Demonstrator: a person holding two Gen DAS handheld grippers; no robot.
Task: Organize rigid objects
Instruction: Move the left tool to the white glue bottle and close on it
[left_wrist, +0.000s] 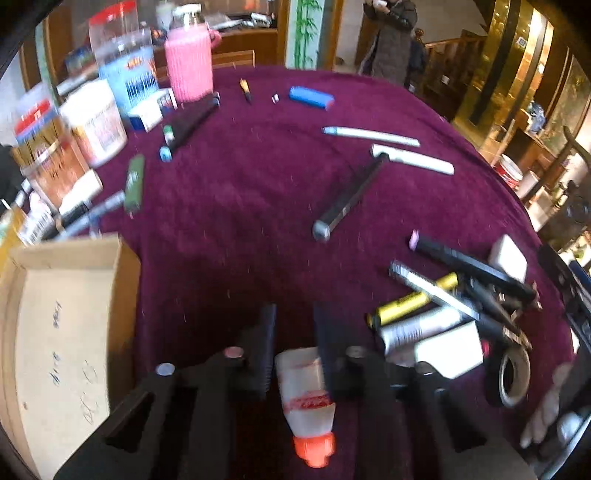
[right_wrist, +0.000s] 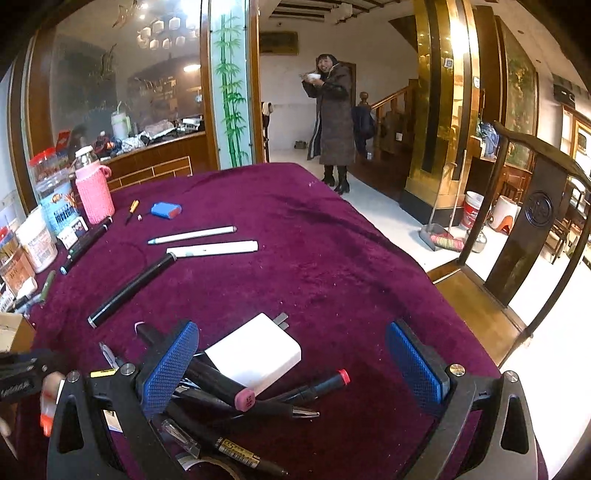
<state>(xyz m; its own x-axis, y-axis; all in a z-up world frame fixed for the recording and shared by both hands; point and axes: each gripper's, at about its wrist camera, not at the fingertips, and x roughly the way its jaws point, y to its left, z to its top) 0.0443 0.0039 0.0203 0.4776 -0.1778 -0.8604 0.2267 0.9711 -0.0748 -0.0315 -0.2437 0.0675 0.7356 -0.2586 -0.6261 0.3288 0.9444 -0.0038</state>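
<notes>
**Glue bottle in hand, most of the sorting still to do**

The left gripper (left_wrist: 293, 328) is closed on a small white bottle (left_wrist: 304, 391) with an orange cap, held above the purple worktop (left_wrist: 240, 206) just right of the cardboard box (left_wrist: 62, 325). What shows of the box's inside is bare, so little if anything seems to have been put away yet.

The right gripper (right_wrist: 291, 365) stands wide and holds nothing, hovering over a heap of pens (right_wrist: 236, 391) with a white charger (right_wrist: 255, 354) lying on top of them.

Much remains loose: two white pens (left_wrist: 373, 133), a black tube (left_wrist: 351, 195), a blue lighter (left_wrist: 312, 98) and a green one (left_wrist: 133, 182) lie spread well apart across the cloth, and a tape roll (left_wrist: 511, 373) sits by the heap. Jars and a pink bottle (left_wrist: 189, 66) crowd the far left edge.

By this showing the task is at an early stage; the bottle probably goes into the box next.
</notes>
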